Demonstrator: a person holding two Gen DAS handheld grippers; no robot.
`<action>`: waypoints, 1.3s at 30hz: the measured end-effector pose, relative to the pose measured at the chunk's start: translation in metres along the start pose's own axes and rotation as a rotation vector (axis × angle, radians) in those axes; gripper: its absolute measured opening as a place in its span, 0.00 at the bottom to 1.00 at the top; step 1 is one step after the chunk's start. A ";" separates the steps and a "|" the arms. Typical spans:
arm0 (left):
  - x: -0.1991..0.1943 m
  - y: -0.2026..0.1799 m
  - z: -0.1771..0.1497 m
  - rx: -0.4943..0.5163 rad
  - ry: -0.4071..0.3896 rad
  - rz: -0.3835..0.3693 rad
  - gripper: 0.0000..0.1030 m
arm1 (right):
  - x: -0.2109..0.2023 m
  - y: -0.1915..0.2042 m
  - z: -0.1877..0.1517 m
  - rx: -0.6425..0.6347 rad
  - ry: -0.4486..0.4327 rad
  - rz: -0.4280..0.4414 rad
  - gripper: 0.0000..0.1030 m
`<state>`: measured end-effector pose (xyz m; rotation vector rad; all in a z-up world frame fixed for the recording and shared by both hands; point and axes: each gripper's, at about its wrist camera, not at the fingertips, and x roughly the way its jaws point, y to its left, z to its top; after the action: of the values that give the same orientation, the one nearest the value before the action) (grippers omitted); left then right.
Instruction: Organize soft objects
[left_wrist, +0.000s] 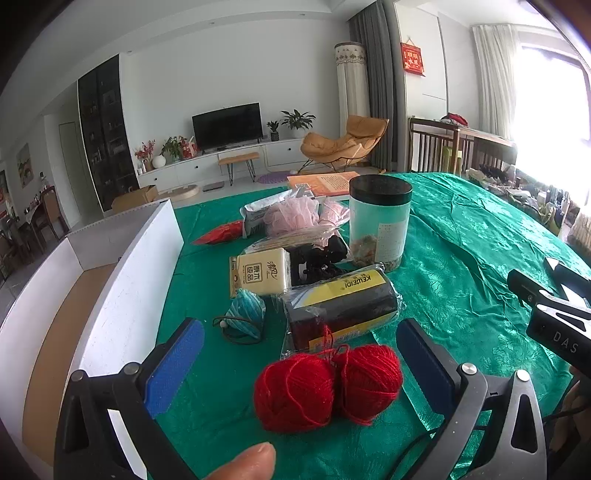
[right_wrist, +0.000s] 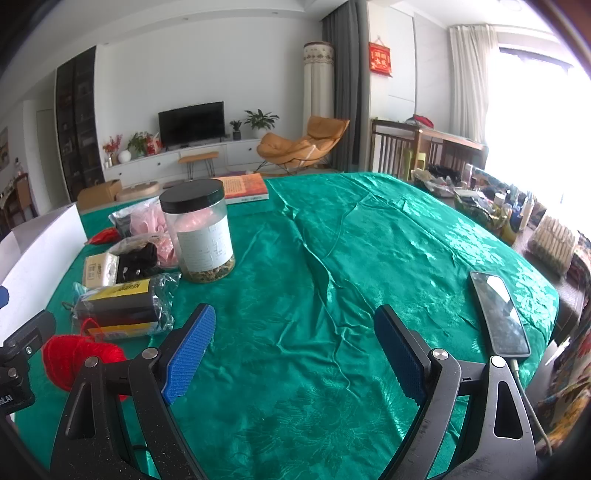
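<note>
Red yarn (left_wrist: 327, 386) is framed, untouched, by the spread left gripper (left_wrist: 301, 363) (right gripper (right_wrist: 295, 350) likewise released, over green cloth (right_wrist: 332, 258)).

We note a glossy green satin cloth (right_wrist: 332, 258), creased, over the worktop. Red yarn balls (left_wrist: 325, 384) look fuzzy, matt. Fingers (right_wrist: 192, 350) carry ribbed blue pads.

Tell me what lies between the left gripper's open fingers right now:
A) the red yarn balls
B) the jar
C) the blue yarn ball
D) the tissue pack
A: in the left wrist view the red yarn balls sit on the cloth between the left gripper's wide-open jaws, untouched by either pad.
</note>
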<state>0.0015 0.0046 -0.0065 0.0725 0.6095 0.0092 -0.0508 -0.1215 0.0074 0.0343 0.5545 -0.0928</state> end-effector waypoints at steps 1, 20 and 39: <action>0.001 0.000 0.000 -0.002 0.007 0.001 1.00 | 0.000 0.000 0.000 0.000 0.001 0.000 0.87; 0.013 0.002 -0.007 -0.001 0.100 0.030 1.00 | 0.006 -0.003 -0.002 0.025 0.024 0.004 0.87; 0.012 0.007 -0.008 -0.002 0.108 0.038 1.00 | 0.008 -0.005 -0.003 0.033 0.029 0.007 0.87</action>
<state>0.0072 0.0123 -0.0199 0.0824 0.7159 0.0505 -0.0462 -0.1269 0.0002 0.0696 0.5815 -0.0949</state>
